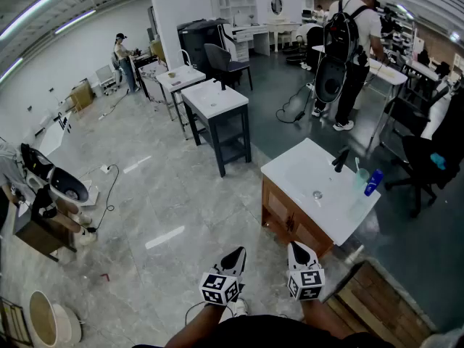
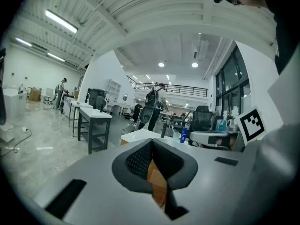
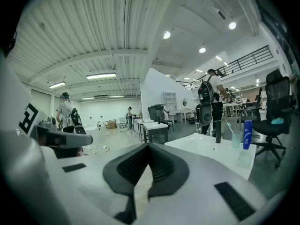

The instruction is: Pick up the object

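A white-topped wooden washbasin cabinet stands ahead and to the right. On its far right corner are a blue bottle, a clear cup with a toothbrush, and a black faucet. Both grippers hang low in front of me, short of the cabinet. My left gripper is shut and empty; its view shows the blue bottle far off. My right gripper is shut and empty too, aimed toward the basin top, the blue bottle and the cup.
Two dark-framed tables with white tops stand farther back. A person with a backpack works at a bench on the right. A black office chair sits right of the cabinet, a wooden pallet at my lower right, a toilet at left.
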### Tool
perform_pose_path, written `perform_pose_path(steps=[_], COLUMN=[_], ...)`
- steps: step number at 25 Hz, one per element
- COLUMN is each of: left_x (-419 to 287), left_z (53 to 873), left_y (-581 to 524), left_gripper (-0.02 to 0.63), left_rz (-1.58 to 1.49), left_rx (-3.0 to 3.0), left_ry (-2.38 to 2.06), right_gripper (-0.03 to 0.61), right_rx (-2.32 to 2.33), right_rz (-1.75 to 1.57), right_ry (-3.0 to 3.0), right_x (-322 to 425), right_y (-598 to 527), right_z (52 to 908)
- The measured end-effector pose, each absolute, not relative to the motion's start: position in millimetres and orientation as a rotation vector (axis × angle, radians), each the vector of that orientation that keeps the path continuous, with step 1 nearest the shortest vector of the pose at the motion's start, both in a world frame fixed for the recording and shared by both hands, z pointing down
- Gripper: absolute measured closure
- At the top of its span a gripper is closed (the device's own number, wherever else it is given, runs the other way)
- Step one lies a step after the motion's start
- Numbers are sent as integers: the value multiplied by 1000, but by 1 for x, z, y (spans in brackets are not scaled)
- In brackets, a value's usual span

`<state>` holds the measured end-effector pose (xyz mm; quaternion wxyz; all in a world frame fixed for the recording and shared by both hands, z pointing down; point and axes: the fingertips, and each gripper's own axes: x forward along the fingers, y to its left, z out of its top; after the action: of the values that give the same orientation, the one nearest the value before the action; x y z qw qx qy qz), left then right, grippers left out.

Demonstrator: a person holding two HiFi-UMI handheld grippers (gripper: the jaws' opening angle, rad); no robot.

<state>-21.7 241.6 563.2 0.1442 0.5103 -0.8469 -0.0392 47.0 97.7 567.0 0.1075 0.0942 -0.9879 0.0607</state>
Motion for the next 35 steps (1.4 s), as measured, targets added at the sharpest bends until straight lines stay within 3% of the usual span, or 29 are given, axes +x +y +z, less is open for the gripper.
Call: perform_pose_path(steps=[35], left_x=[-122], left_z=[575], left_y=[232], left_gripper=[594], left_rz=[-90], left_rx=[1717], left_ry=[-2254], right_gripper=[560], right_rx=[493], right_rz=[164], right_ry=[-2877], right_x=[-29], right_y=[101], right_z=[584])
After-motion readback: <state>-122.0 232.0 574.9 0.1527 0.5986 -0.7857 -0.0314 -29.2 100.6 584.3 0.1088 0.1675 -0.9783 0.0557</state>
